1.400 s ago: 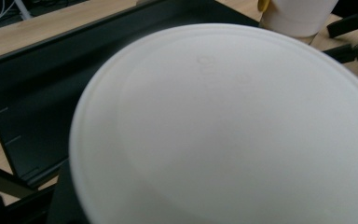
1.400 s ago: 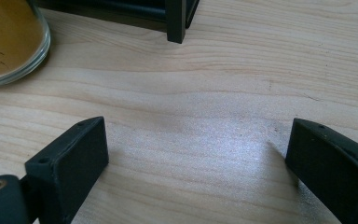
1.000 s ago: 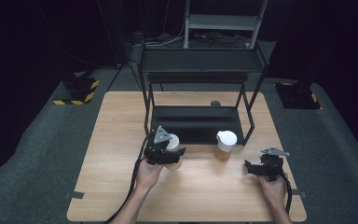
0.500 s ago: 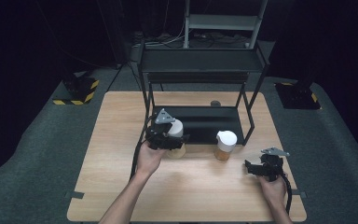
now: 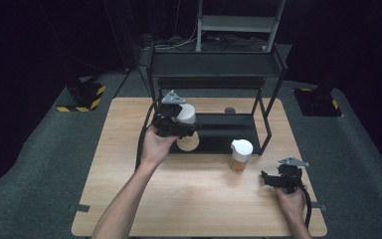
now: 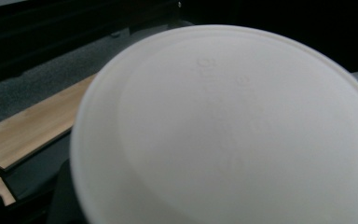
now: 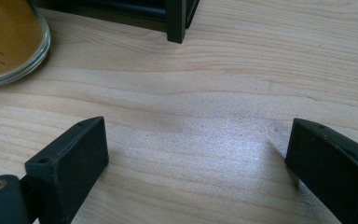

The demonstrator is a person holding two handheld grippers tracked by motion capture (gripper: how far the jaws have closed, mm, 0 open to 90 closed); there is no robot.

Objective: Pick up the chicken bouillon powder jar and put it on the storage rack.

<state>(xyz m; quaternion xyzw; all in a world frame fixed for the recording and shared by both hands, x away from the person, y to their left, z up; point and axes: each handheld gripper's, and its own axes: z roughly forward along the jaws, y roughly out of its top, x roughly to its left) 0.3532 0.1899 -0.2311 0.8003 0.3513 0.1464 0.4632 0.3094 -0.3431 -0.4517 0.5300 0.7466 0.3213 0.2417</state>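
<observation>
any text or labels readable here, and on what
None can be read.
White lid of the jar in the left hand-held gripper: raised marks, too blurred to read.
Second jar: no label visible.

Light wooden table (image 5: pixel 129 199) on grey carpeted floor (image 5: pixel 40 164). Standing on its far half, a black metal shelf rack (image 5: pixel 214 69), a small dark round thing (image 5: pixel 230 110) beside its back leg. Near the rack's front right leg, a white-lidded jar (image 5: pixel 239 155) of yellow-brown contents.
</observation>
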